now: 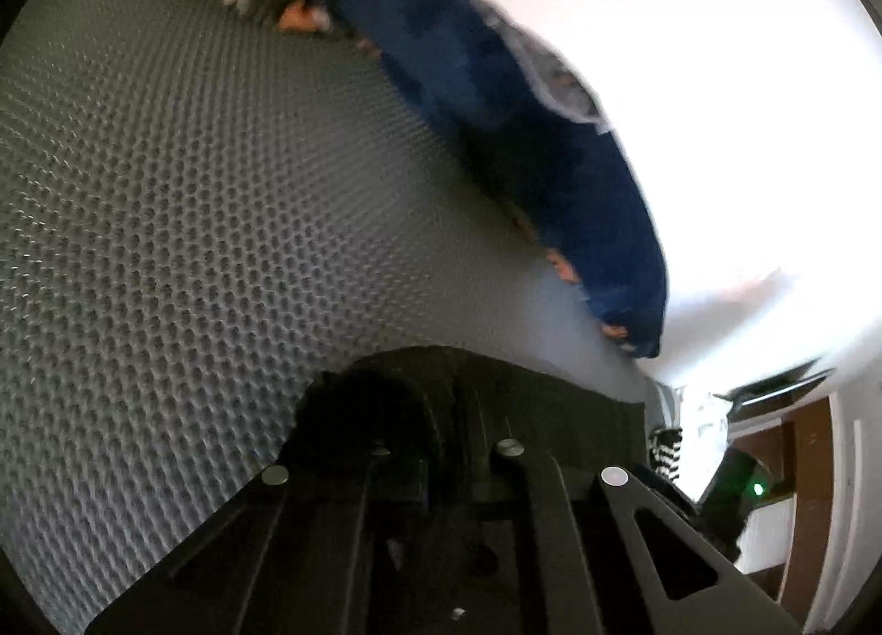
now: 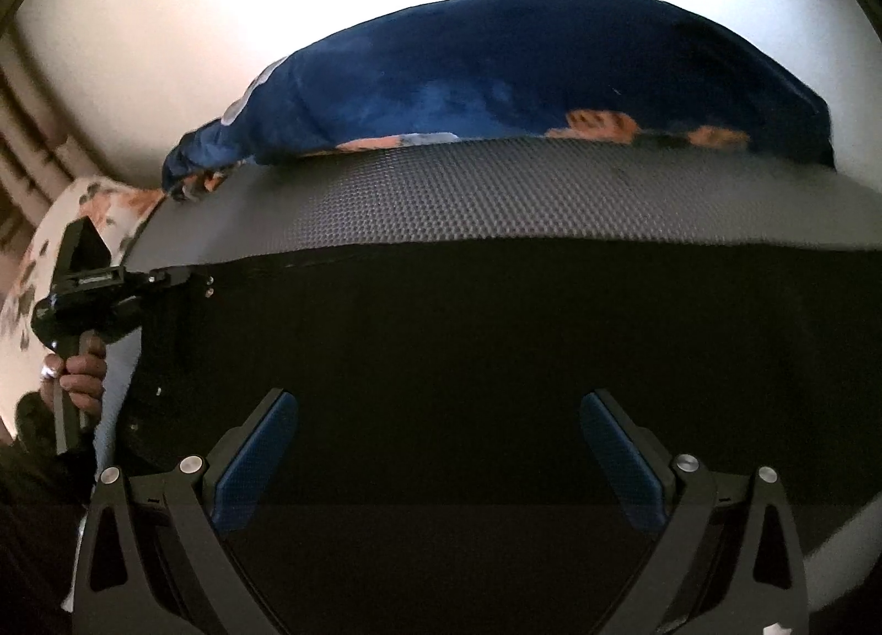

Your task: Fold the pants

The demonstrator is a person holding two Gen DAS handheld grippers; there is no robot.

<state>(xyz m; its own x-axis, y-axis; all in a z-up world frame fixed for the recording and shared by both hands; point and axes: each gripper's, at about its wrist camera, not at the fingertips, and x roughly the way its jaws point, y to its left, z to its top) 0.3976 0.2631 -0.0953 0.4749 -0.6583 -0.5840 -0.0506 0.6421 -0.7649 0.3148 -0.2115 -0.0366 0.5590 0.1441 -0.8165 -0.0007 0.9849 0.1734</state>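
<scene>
Black pants (image 2: pixel 468 370) lie spread on a grey honeycomb mat (image 2: pixel 496 194). My right gripper (image 2: pixel 438 447) hangs open just above the cloth, its blue pads (image 2: pixel 259 453) wide apart and empty. My left gripper (image 2: pixel 182 276) shows at the pants' left edge in the right wrist view, shut on the cloth's corner. In the left wrist view the left gripper (image 1: pixel 441 414) has its jaws together with dark pants fabric (image 1: pixel 496 403) bunched between them, low over the mat (image 1: pixel 193 194).
A blue blanket (image 2: pixel 523 73) with orange patches lies along the mat's far edge; it also shows in the left wrist view (image 1: pixel 496 84). White walls stand behind. A wooden door frame (image 1: pixel 799 497) is at the lower right.
</scene>
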